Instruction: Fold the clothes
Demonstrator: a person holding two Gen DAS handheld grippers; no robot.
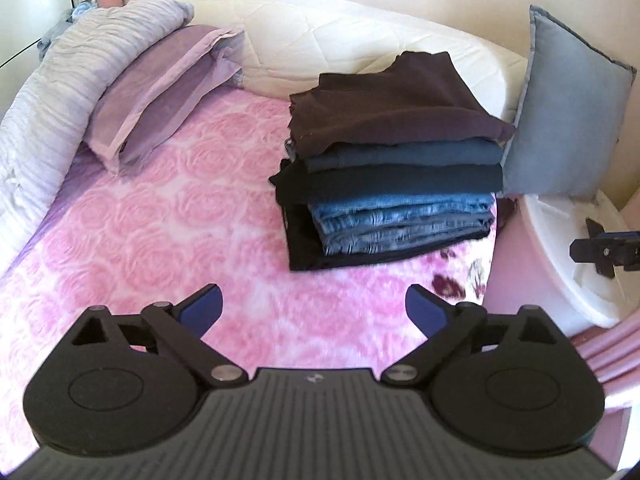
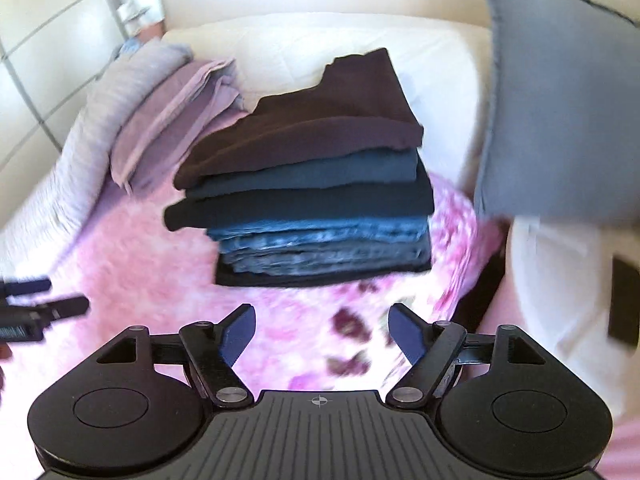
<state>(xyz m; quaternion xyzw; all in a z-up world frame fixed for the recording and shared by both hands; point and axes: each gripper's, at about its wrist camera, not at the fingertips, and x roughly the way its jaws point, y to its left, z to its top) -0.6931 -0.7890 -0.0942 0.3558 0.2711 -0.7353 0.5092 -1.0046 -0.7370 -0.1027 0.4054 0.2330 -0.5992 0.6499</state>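
Wrist views: left gripper (image 1: 314, 308) and right gripper (image 2: 322, 330) fingers wide apart, empty, above pink blanket (image 1: 160, 208).

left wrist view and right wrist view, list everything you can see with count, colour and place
folded clothes stack: one pile, on the pink blanket by the grey cushion
maroon garment: one, dark maroon, top of pile
dark blue garments: two, below the maroon one
jeans: folded layers, count unclear, faded blue, lower in pile
black garment: one, bottom of pile
blanket: one, pink rose pattern, covers the bed
pillow: one, lilac, far left
quilt: one, pale grey-lilac, bed's left edge
cushion: one, grey-blue, upright, right of pile
left gripper: black, blue pads, open, empty
right gripper: same, open, empty
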